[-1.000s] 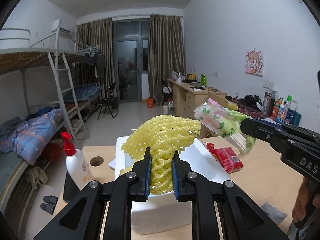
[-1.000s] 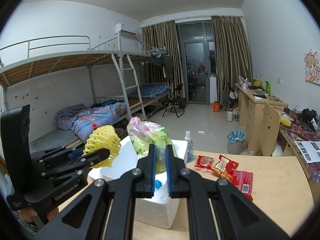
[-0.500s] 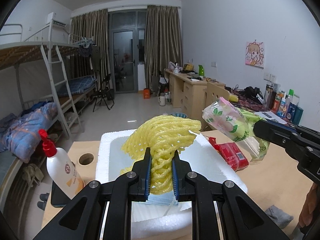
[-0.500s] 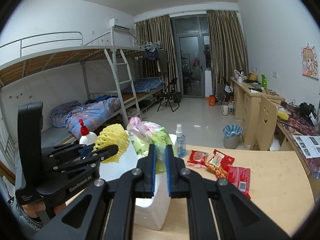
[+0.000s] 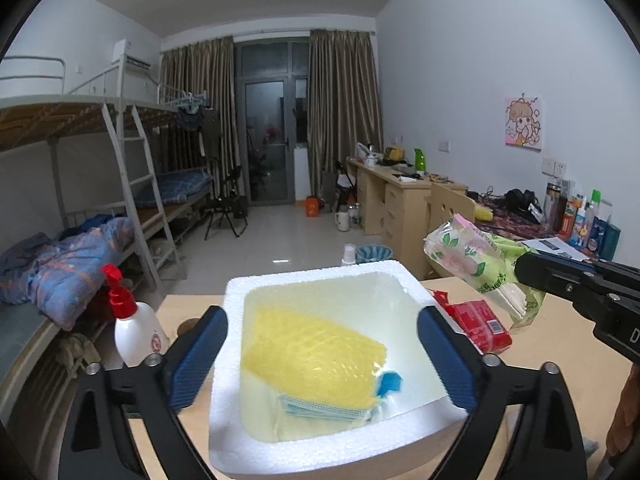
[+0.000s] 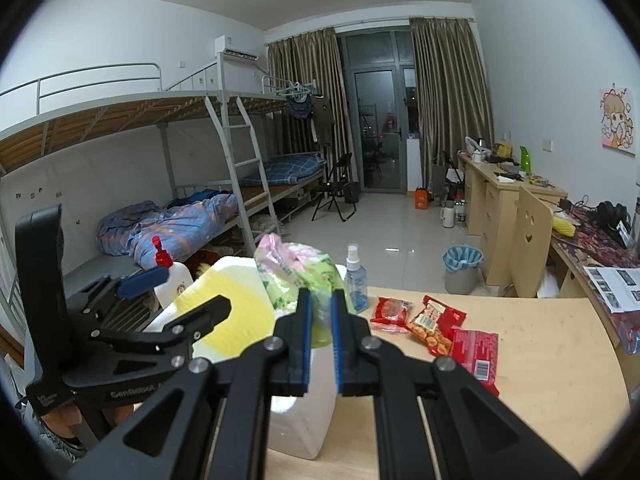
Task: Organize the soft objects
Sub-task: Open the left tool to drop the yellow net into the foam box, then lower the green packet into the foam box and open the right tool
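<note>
Left tool (image 5: 320,344) opening, yellow net (image 5: 312,354) in foam box (image 5: 236,292), right tool (image 6: 320,322) grasping tissue pack (image 6: 296,268)

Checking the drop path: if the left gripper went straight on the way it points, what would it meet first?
Probably the yellow foam net in the white foam box. The left gripper, jaws opening and gripping nothing, points down into it; depth is unclear.

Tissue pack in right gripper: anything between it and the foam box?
Nothing visible blocks it. The tissue pack hangs clamped in the right gripper beside the foam box. The box's top is uncovered; inside lie only the yellow foam net and face masks. The left gripper, jaws opening, straddles the box.
</note>
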`<state>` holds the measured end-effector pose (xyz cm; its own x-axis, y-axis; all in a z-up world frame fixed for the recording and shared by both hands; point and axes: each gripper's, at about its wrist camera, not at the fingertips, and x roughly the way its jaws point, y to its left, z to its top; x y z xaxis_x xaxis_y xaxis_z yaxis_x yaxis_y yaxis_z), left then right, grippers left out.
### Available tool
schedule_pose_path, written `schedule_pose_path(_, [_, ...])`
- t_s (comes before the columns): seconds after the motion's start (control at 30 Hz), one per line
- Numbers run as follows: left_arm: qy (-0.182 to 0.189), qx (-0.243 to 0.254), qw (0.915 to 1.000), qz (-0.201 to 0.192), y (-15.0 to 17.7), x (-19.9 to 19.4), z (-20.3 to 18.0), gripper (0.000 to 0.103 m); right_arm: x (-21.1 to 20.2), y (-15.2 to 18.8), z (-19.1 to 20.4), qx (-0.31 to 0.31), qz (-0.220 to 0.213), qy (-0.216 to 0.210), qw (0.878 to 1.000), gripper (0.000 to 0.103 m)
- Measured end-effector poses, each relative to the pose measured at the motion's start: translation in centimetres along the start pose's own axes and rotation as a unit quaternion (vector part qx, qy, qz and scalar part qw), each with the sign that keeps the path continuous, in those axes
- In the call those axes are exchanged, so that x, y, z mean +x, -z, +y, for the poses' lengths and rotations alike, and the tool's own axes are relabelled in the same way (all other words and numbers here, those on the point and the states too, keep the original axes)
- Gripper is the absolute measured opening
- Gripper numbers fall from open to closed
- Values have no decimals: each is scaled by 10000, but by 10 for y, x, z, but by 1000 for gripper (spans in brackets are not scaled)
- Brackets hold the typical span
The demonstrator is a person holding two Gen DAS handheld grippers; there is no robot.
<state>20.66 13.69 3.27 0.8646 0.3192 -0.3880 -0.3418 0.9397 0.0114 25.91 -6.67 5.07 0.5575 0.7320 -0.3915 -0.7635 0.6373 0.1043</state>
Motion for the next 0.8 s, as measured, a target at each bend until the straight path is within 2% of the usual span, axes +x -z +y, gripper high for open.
schedule_pose_path(0.47, [-61, -92, 9999, 7, 5, -9, 11, 99, 4, 0, 2, -38, 60, -16, 10000, 12])
schedule_pose_path(0.8, [-438, -144, 9988, -161, 7, -34, 32, 99, 16, -1, 18, -142, 142, -201, 9996, 12])
